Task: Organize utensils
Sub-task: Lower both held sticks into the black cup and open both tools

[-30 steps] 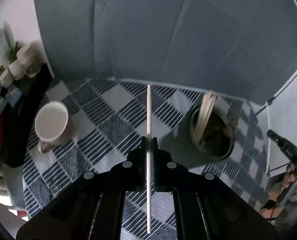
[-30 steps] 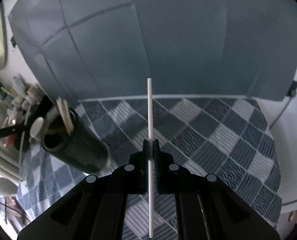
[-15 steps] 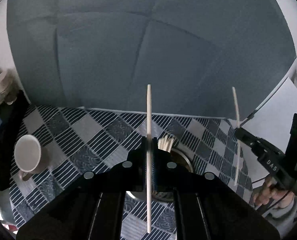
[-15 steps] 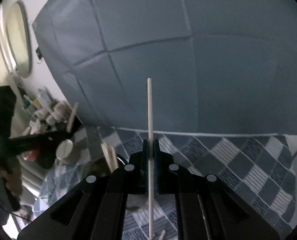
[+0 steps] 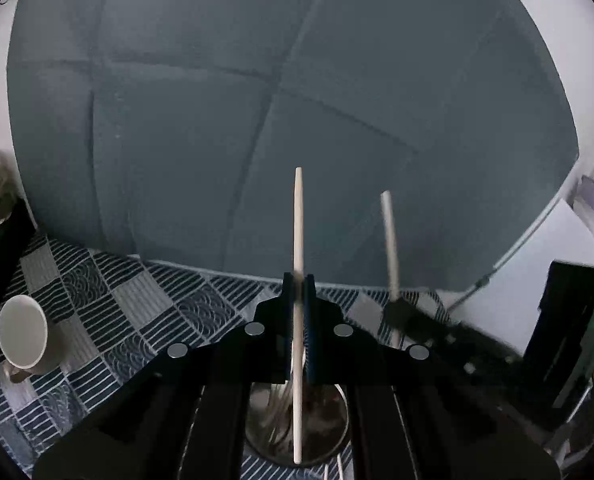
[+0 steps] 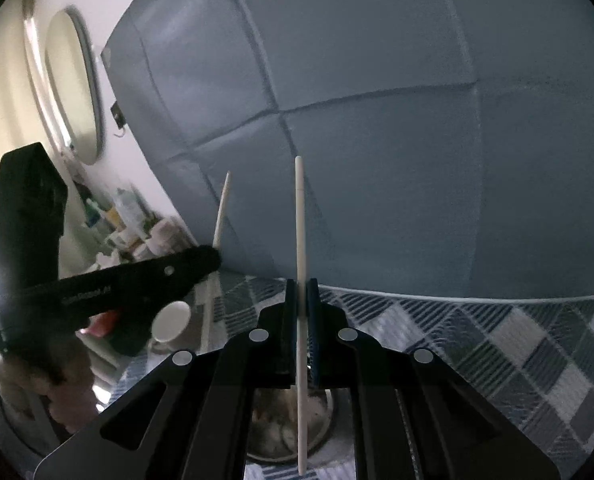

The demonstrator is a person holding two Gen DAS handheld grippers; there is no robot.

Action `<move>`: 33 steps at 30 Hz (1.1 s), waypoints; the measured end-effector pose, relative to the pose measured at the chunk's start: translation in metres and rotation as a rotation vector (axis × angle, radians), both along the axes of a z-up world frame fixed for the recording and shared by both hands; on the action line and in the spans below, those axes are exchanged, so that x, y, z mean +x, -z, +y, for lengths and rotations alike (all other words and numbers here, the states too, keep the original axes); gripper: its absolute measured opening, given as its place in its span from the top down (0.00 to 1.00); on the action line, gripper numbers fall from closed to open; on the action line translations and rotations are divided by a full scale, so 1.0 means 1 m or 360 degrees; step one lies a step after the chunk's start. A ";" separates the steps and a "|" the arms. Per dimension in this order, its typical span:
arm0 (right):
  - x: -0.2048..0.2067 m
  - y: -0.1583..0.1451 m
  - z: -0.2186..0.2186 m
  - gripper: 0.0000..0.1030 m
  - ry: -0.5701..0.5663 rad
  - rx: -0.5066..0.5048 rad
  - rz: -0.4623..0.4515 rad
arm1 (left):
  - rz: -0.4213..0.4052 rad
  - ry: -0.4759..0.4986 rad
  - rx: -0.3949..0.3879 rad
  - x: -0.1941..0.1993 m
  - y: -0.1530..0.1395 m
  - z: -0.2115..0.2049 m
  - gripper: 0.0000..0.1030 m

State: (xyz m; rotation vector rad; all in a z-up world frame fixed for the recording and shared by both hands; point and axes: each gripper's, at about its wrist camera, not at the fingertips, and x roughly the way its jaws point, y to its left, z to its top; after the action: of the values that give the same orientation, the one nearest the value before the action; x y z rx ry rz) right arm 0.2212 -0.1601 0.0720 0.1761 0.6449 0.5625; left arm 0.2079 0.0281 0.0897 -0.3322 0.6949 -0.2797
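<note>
My left gripper [image 5: 298,285] is shut on a pale wooden chopstick [image 5: 298,232] that stands upright between its pads. Its lower end hangs over the open mouth of a round metal utensil holder [image 5: 333,436], which has several sticks inside. My right gripper [image 6: 300,289] is shut on a white chopstick [image 6: 300,216], also upright, over the same holder [image 6: 323,432]. The two grippers are close side by side. The right gripper [image 5: 395,312] and its white chopstick [image 5: 389,236] show in the left wrist view. The left gripper [image 6: 211,258] and its wooden chopstick [image 6: 221,208] show in the right wrist view.
A white mug [image 5: 21,332] stands on the checked blue tablecloth [image 5: 137,308] to the left. A grey-blue padded panel [image 5: 257,120] rises behind the table. A cluttered shelf [image 6: 129,220] and an oval mirror [image 6: 73,88] are far left. A person's hand [image 6: 69,400] holds the left gripper.
Both grippers have come together over the holder, which now lies under the fingers in both views. Both cameras tilted up, so more of the padded panel shows. Each chopstick stays gripped.
</note>
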 end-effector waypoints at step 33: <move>-0.030 0.056 -0.021 0.91 0.0168 0.0125 -0.0018 | 0.0035 -0.0001 0.0095 -0.034 0.055 0.006 0.92</move>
State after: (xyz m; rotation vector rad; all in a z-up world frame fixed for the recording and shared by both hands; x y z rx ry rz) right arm 0.1914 -0.1810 0.0156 0.2790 0.5992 0.4871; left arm 0.1736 0.0341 0.0349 -0.2786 0.7235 -0.2545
